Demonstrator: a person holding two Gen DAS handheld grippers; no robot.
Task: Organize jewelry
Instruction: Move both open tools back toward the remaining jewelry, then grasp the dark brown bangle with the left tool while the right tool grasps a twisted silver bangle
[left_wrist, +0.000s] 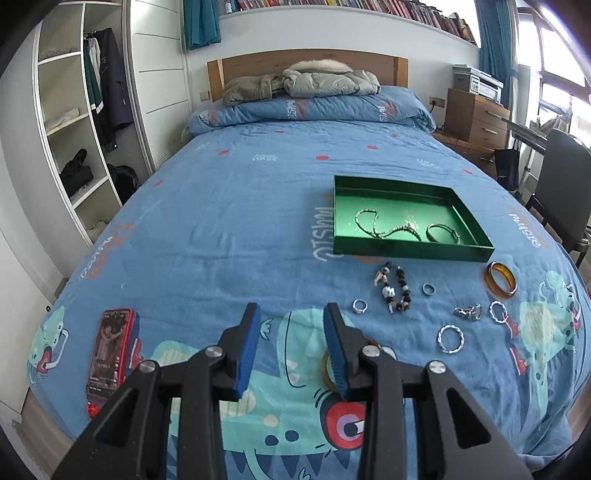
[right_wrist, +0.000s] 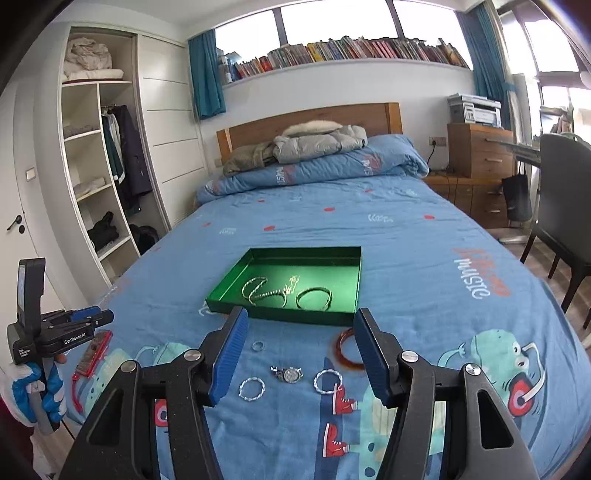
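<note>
We hold the left gripper (left_wrist: 291, 328) low over the blue bedspread (left_wrist: 229, 221), its jaws parted with nothing between them. Our right gripper (right_wrist: 299, 332) is spread wider, likewise empty. Beyond it sits the green tray (right_wrist: 225, 288), already holding a chain necklace (right_wrist: 264, 290) and a thin bangle (right_wrist: 314, 297). Loose on the bedspread just near the tray lie an amber bangle (right_wrist: 345, 350), a small ring (right_wrist: 258, 346), a watch (right_wrist: 290, 374) and two twisted silver rings (right_wrist: 252, 388) (one either side of the watch). A beaded bracelet (left_wrist: 395, 290) lies further left.
</note>
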